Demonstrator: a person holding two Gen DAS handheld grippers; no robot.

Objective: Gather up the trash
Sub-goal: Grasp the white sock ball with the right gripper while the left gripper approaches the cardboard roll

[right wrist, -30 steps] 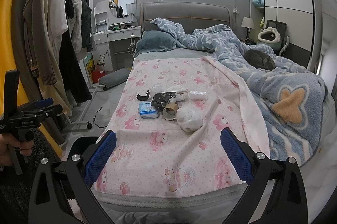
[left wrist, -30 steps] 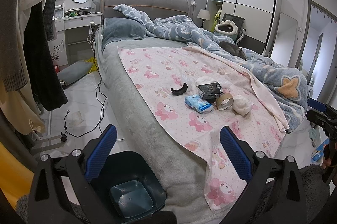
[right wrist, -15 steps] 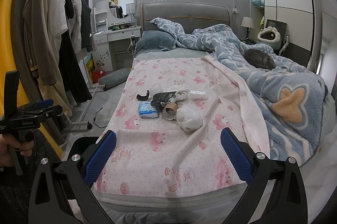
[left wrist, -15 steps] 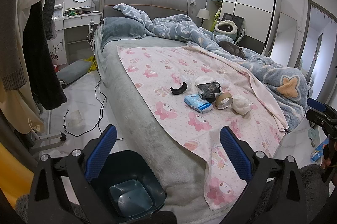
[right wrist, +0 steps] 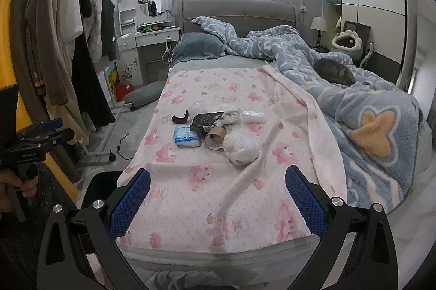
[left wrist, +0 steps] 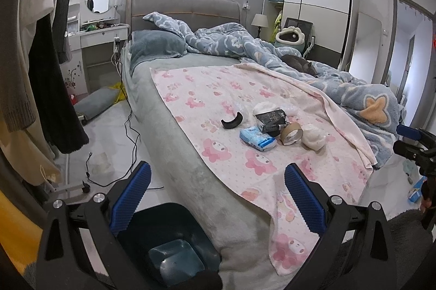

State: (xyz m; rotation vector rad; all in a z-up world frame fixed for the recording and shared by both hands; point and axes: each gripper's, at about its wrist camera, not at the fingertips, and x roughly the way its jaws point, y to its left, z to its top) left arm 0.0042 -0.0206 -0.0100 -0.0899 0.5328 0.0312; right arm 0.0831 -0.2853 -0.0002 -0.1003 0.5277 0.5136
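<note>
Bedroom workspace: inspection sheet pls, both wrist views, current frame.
Surface: pink blanket spread over the bed, trash grouped mid-blanket.
Job's things: blue pack, black wrapper, tape roll, white wads, clear plastic, black curved piece; bin on the floor at the bed's foot corner.
Clutter: cat lying on the blue duvet.
Grippers: left gripper open, empty, above the bin; right gripper open, empty, short of the trash.
Cables: black cord on the floor beside the bed.
Surroundings: clothes rack, vanity, wardrobe.
</note>
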